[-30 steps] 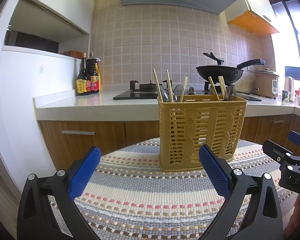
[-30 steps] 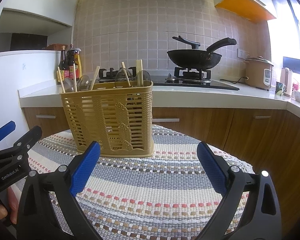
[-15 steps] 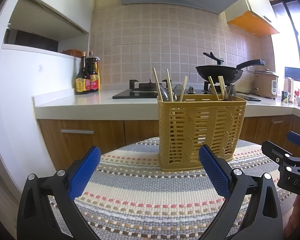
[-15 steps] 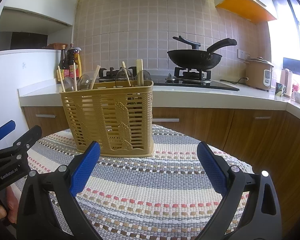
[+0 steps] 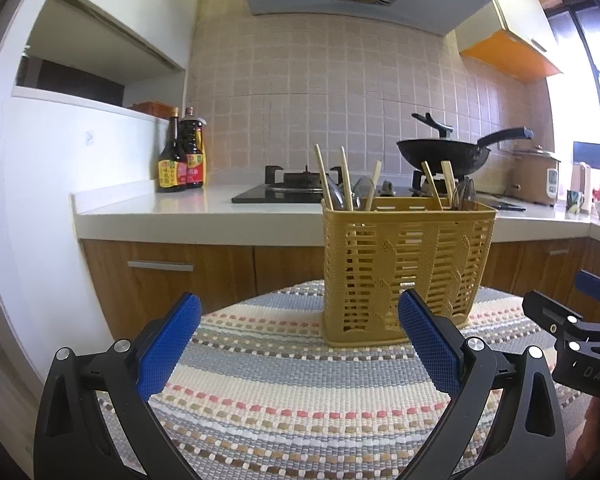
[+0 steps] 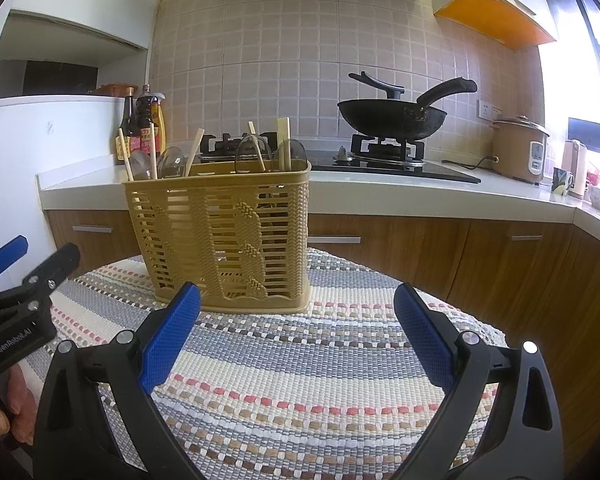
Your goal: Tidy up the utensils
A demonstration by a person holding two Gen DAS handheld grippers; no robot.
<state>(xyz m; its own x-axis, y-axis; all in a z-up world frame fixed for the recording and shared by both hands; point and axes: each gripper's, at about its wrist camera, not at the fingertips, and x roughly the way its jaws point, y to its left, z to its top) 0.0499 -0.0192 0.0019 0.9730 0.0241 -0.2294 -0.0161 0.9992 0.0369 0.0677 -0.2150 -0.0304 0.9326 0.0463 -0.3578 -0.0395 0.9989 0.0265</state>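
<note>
The left gripper (image 5: 298, 340) hovers low over the striped mat (image 5: 284, 392) with its blue pads spread wide apart and nothing between them. The right gripper (image 6: 296, 336) is in the same state, pads well apart and empty, and each gripper shows at the edge of the other's view, so the two sit side by side at the near edge of the bench (image 6: 488, 334).

Just beyond the pads stands the yellow slatted utensil basket (image 5: 406, 268), upright on the mat, a little right of centre for the left gripper and left of centre for the right one. Neither gripper touches it.

As a judgement, the sorting looks done or nearly so: no loose utensil lies on the mat in either view, and everything visible already stands in the basket. What remains, if anything, cannot be told from here.

The basket appears split into compartments. The left part holds wooden chopsticks (image 5: 323, 174) leaning at angles along with spoons (image 6: 171, 162) whose bowls point up. The right part holds more chopsticks and a couple of rounded, see-through spoon or ladle heads (image 6: 290, 154). How many pieces sit in each part is hidden by the slats.
</note>
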